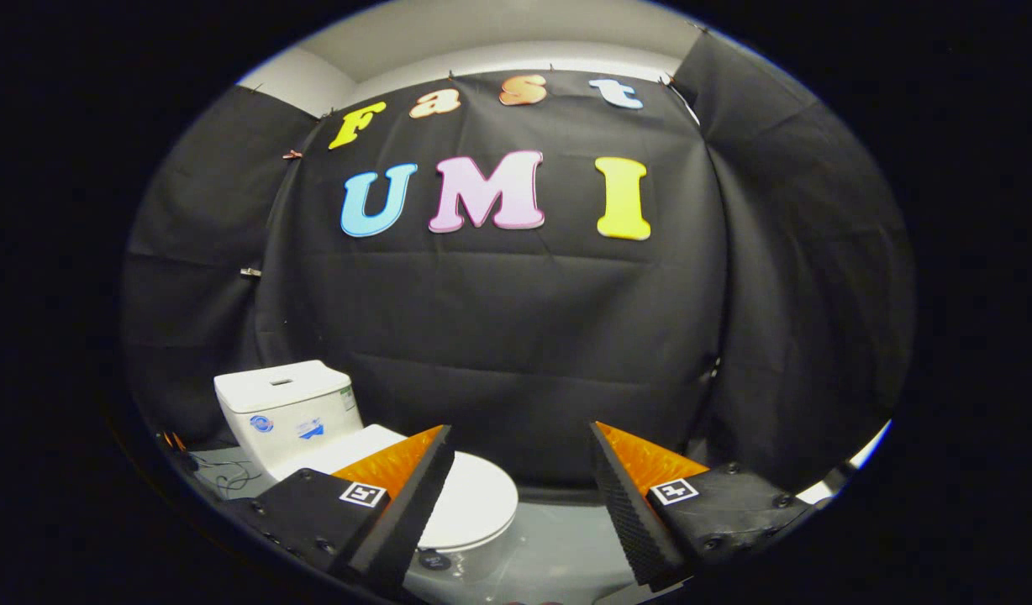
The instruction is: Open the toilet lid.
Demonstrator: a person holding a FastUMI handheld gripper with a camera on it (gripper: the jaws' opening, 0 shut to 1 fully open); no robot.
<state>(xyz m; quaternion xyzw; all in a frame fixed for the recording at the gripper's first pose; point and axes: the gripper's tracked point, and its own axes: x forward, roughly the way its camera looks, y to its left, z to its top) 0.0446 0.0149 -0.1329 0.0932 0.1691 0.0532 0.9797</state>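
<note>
The gripper (522,445) holds its two fingers (415,496) spread wide, with nothing between them but open air and a stretch of grey floor (558,546); each finger carries a small square black-and-white marker on its upper face. Just beyond the left finger, and partly hidden behind it, sits the white ceramic toilet (381,470), standing on the floor and set off to the left of the gap between the fingers. Its smooth white oval lid (478,500) lies flat and closed over the bowl, the rounded front edge reaching toward the space between the fingers, but neither finger touches it. Behind the lid rises the white box-shaped cistern (285,407), with a flush button recessed in its top and small blue stickers on its front face. Beside the cistern, on the floor at the far left, lie some thin dark cables (230,479). Beyond everything hangs the creased black cloth wall (516,336) of the booth, wrapping round both sides, and above it shows a strip of pale ceiling (482,42)
</note>
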